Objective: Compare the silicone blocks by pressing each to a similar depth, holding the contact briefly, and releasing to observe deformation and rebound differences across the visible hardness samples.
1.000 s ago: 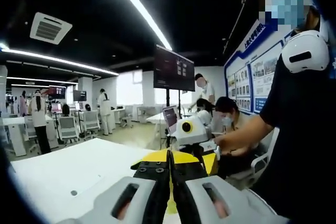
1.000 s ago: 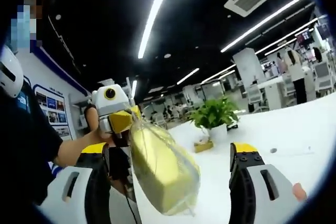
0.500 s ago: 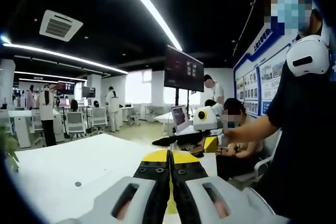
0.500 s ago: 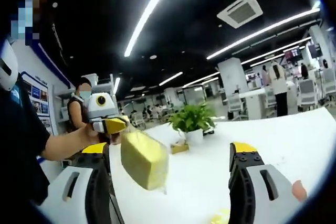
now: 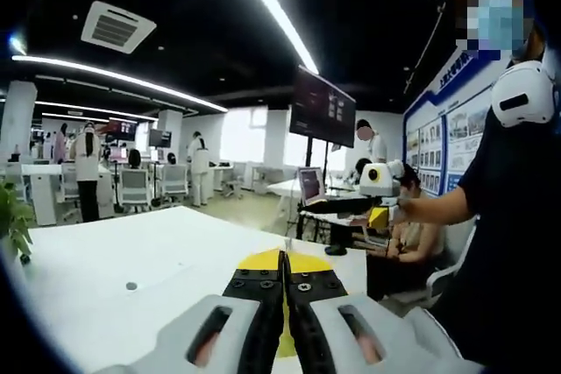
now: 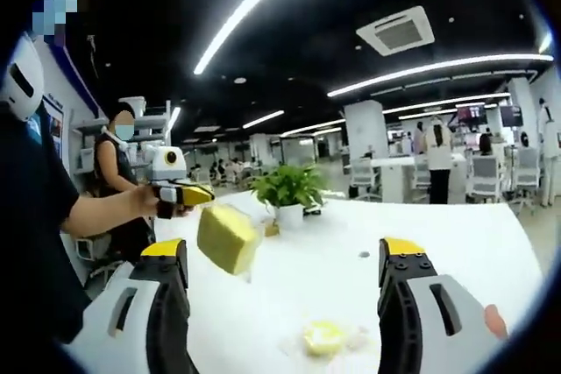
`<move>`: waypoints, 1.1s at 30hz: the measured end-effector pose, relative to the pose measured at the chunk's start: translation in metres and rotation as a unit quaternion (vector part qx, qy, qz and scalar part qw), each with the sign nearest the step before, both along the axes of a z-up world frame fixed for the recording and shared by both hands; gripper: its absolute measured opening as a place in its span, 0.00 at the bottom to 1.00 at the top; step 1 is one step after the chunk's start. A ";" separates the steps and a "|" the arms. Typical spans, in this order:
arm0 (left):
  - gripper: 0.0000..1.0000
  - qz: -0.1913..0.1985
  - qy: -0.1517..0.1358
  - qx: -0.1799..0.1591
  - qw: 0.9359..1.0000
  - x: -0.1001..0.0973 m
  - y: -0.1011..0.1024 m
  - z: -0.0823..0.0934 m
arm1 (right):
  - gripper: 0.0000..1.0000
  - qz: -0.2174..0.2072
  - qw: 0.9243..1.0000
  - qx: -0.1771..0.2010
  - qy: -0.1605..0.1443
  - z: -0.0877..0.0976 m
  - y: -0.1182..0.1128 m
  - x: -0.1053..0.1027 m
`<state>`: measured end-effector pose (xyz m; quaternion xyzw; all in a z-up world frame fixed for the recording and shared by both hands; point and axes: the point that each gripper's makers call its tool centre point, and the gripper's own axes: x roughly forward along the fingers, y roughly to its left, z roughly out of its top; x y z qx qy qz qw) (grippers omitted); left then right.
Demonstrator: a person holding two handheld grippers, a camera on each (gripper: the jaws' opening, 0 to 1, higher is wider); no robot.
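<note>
A white table (image 6: 456, 243) carries a potted plant (image 6: 287, 192) and a small yellow block (image 6: 323, 336). The left gripper (image 6: 186, 193) pinches a larger yellow block (image 6: 227, 237) above it. The right gripper (image 6: 282, 304) gapes wide.

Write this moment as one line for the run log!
left gripper: shut on yellow block, lifted | right gripper: open | second block: on white table
</note>
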<state>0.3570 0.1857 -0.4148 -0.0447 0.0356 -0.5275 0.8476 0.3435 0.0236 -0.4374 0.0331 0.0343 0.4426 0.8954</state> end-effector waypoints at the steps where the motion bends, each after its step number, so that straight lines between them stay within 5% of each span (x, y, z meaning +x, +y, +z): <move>1: 0.00 -0.001 0.001 0.002 1.000 0.000 0.000 -0.001 | 0.81 -0.002 1.000 -0.006 -0.003 -0.002 -0.004 -0.004; 13: 0.00 0.008 0.024 -0.008 1.000 0.005 0.004 -0.017 | 0.79 -0.070 0.997 -0.025 -0.020 -0.053 -0.056 -0.045; 16: 0.00 0.009 0.030 -0.006 0.999 0.007 0.004 -0.022 | 0.77 -0.096 0.993 -0.052 0.045 -0.097 -0.070 -0.056; 25: 0.00 0.023 0.065 0.000 0.998 0.012 0.006 -0.051 | 0.74 -0.138 0.983 -0.028 0.121 -0.154 -0.082 -0.090; 33: 0.00 0.037 0.134 0.008 0.990 0.017 0.012 -0.105 | 0.71 -0.145 0.981 -0.026 0.123 -0.149 -0.087 -0.091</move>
